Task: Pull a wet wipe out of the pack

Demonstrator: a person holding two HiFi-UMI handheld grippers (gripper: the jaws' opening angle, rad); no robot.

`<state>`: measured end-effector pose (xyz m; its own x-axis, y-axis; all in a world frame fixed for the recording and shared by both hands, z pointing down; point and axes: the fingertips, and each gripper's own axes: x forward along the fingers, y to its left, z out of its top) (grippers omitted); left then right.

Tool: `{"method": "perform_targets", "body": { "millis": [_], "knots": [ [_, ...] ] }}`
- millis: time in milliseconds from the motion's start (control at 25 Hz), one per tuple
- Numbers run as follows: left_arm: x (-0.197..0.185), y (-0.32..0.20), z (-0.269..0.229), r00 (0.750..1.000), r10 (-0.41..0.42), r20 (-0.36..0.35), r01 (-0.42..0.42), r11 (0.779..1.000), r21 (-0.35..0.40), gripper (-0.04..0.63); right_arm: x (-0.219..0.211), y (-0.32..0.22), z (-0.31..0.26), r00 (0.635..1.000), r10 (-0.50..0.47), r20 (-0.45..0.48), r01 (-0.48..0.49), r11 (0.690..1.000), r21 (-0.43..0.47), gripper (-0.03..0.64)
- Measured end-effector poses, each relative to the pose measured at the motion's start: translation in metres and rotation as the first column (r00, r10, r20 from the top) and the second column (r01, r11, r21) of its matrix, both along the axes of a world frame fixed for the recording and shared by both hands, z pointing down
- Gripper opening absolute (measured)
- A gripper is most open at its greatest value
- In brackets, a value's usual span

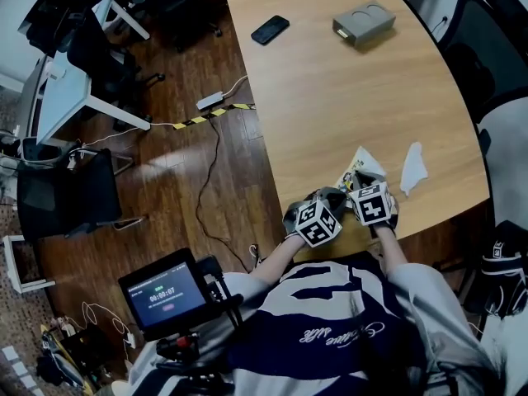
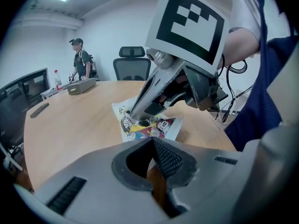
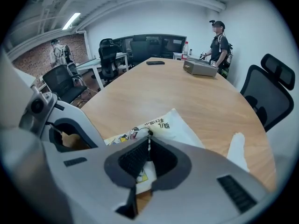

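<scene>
Pack: the wet wipe pack (image 1: 360, 170) lies flat on the bench (image 1: 330, 97), close to the near edge where you stand. Its printed cartoon side faces up.
Right jaws: your right gripper (image 3: 149, 138) points steeply down onto the top of the pack. Its jaws are all but together, and the pads pinch a white sliver (image 3: 149, 146) that comes up from the pack. You cannot tell from here whether that sliver is a wipe or the pack's flap.
Left jaws: your left gripper (image 2: 153, 140) sits beside the right one. Its jaws are closed tip to tip with nothing seen between the pads. The tips hang at the pack's near border, and whether they touch it cannot be told.
Grippers together: both marker cubes sit side by side over the near edge, left of the pack's middle.
Loose wipe: a white wipe (image 1: 412, 168), crumpled, lies on the bench just beside the pack, toward the right edge. It does not touch the pack.
Far end: a dark phone (image 1: 270, 30) and a grey box (image 1: 363, 23) lie near the far edge, well apart from the pack.
Surroundings: a person (image 3: 218, 43) stands beyond the far edge. A black office chair (image 3: 271, 87) stands by the right edge.
</scene>
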<state>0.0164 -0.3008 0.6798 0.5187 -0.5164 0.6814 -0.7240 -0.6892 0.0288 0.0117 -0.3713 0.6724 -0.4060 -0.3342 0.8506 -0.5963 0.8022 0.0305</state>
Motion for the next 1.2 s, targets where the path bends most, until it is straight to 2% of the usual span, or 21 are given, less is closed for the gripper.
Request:
{"method": "perform_targets", "body": {
  "millis": [160,240,320,440,600,760,840,1200],
  "knots": [
    [0.002,-0.001,0.002,1.000,0.006,0.003,-0.006,1.000,-0.005,0.003,0.003,0.000,-0.003,0.999,0.013,0.031,-0.012,1.000,-0.026,0.002],
    [0.003,0.000,0.003,1.000,0.010,0.009,-0.010,1.000,0.000,0.003,0.006,0.000,-0.009,0.992,0.063,0.107,-0.055,0.995,-0.079,0.002],
    [0.004,0.001,0.003,1.000,0.015,0.014,-0.015,1.000,0.002,0.003,0.011,0.003,-0.018,0.968,0.145,0.205,-0.111,0.979,-0.168,0.000],
    [0.004,0.003,0.003,0.999,0.026,0.021,-0.026,1.000,-0.006,0.003,0.019,0.009,-0.032,0.907,0.274,0.320,-0.173,0.935,-0.309,-0.002],
    [0.008,0.005,0.005,0.998,0.046,0.040,-0.045,0.999,-0.009,0.003,0.028,0.020,-0.044,0.816,0.401,0.416,-0.214,0.879,-0.427,-0.002],
    [0.008,0.006,0.005,0.997,0.054,0.046,-0.054,0.998,-0.017,0.003,0.032,0.024,-0.055,0.678,0.543,0.495,-0.231,0.797,-0.557,-0.002],
    [0.008,0.006,0.005,0.997,0.056,0.046,-0.055,0.998,-0.018,0.003,0.032,0.025,-0.057,0.626,0.589,0.511,-0.227,0.765,-0.603,-0.002],
    [0.010,0.006,0.007,0.996,0.069,0.047,-0.068,0.997,-0.041,0.003,0.040,0.034,-0.063,0.481,0.706,0.520,-0.189,0.662,-0.725,-0.003]
  ]
}}
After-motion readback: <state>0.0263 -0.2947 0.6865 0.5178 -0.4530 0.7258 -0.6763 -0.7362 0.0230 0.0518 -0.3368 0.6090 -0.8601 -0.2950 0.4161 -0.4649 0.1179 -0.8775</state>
